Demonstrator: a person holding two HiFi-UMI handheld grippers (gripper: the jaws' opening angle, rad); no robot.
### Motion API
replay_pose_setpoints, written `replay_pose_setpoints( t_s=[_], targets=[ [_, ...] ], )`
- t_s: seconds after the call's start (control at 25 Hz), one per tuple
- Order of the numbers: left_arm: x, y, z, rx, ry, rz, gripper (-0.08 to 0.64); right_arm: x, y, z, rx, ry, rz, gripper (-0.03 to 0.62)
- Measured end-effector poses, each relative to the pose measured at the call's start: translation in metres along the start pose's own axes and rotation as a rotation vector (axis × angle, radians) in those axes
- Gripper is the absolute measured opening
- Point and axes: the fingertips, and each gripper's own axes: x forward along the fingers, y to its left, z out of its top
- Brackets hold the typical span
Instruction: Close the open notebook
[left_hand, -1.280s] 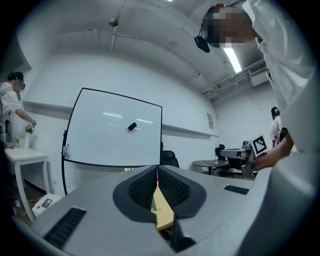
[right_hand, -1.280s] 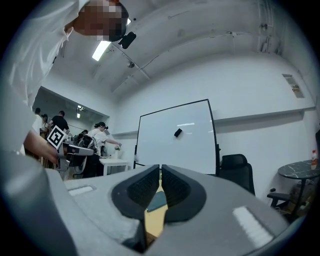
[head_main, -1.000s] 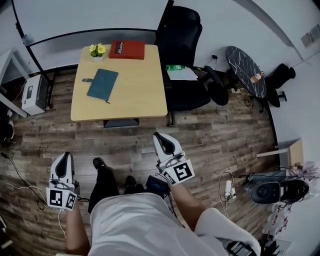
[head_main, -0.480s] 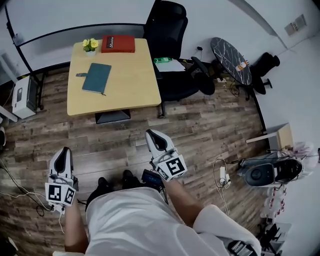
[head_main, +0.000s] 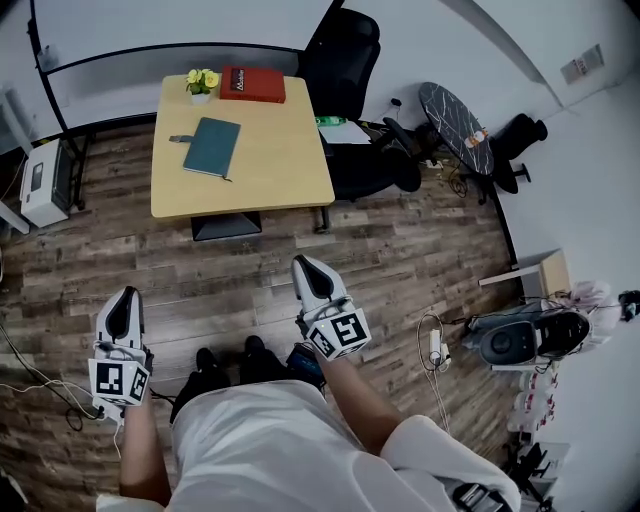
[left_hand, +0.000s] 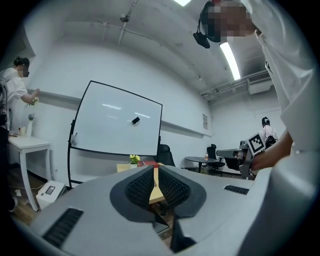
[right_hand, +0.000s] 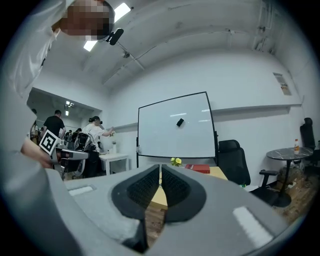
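Observation:
A teal notebook (head_main: 211, 147) lies flat on the light wooden table (head_main: 270, 175) at the top of the head view, showing only its cover. Both grippers hang over the wooden floor, well short of the table. My left gripper (head_main: 122, 296) is shut with nothing in it, and its pads meet in the left gripper view (left_hand: 155, 172). My right gripper (head_main: 303, 263) is likewise shut and empty (right_hand: 160, 172). Both point level at the table (right_hand: 161, 197), seen far ahead between the jaws.
On the table's far edge stand yellow flowers (head_main: 203, 79) and a red box (head_main: 252, 84); a small dark object (head_main: 180, 139) lies by the notebook. A black office chair (head_main: 350, 60) and a round dark table (head_main: 455, 115) stand to the right. A white device (head_main: 42, 180) sits to the left. Cables lie on the floor.
Both grippers have travelled with the person across the floor towards the table, staying shut. The person's feet have shifted.

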Motion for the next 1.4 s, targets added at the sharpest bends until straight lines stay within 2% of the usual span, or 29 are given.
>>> replay_pose_setpoints(
  t_s=[0.2,0.4,0.52,0.76,1.0,1.4],
  targets=[
    [-0.008,0.000,-0.003,0.006,-0.025,0.047,0.017,-0.004,0.013,-0.006,-0.048,0.013,0.040,0.015],
    [-0.002,-0.022,-0.004,-0.009,-0.030,0.072,0.017,-0.013,0.000,-0.003,-0.067,0.010,0.053,0.015],
    [0.002,-0.043,0.003,0.005,-0.029,0.070,0.017,-0.024,-0.009,-0.003,-0.071,0.016,0.066,0.015],
    [-0.002,-0.071,-0.008,-0.001,-0.008,0.080,0.017,-0.055,-0.034,-0.008,-0.028,0.010,0.059,0.014],
    [0.004,-0.101,-0.005,-0.007,-0.042,0.051,0.017,-0.077,-0.059,-0.008,-0.027,-0.008,0.040,0.015],
    [0.013,-0.122,-0.003,0.006,-0.033,0.043,0.017,-0.084,-0.072,-0.017,-0.003,-0.015,0.041,0.014]
  ],
)
